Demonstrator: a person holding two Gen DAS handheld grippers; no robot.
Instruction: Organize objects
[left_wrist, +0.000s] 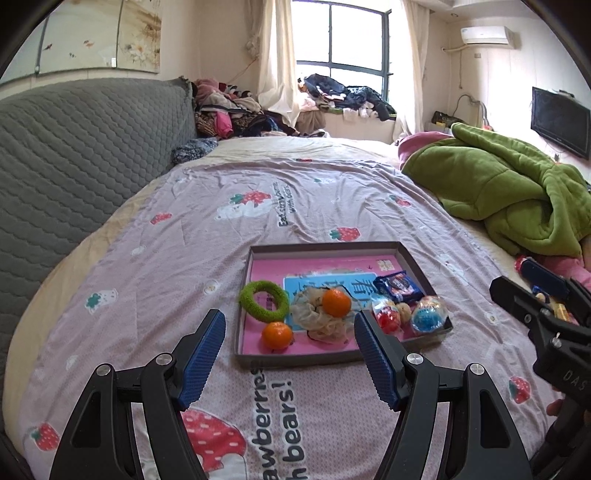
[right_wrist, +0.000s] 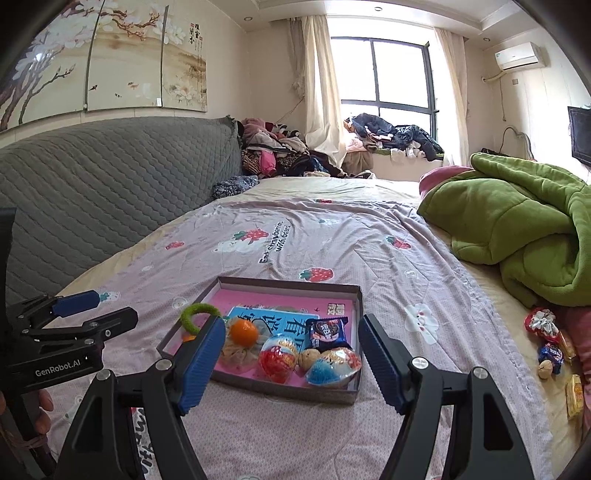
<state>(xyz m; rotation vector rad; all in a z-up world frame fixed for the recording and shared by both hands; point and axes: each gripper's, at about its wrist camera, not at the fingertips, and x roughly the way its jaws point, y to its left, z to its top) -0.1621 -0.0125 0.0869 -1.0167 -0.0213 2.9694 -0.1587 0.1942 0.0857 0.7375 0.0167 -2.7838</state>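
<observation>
Both the left gripper (left_wrist: 290, 354) and right gripper (right_wrist: 291, 363) hover with fingers wide and empty; the shallow box (right_wrist: 258, 387) on the bed (right_wrist: 332, 236) holds light snacks; remaining crinkly, slippery wrapped sweets (right_wrist: 550, 354) likely need mid-body pinches.

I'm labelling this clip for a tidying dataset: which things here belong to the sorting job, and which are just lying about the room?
Part of the job:
- shallow box, holding oranges, green ring, snack packet, wrapped eggs
- loose snacks on the bed near the green blanket
- left claw and right claw, both open and empty

Just lying about:
- green blanket
- clothes pile
- wall television
</observation>
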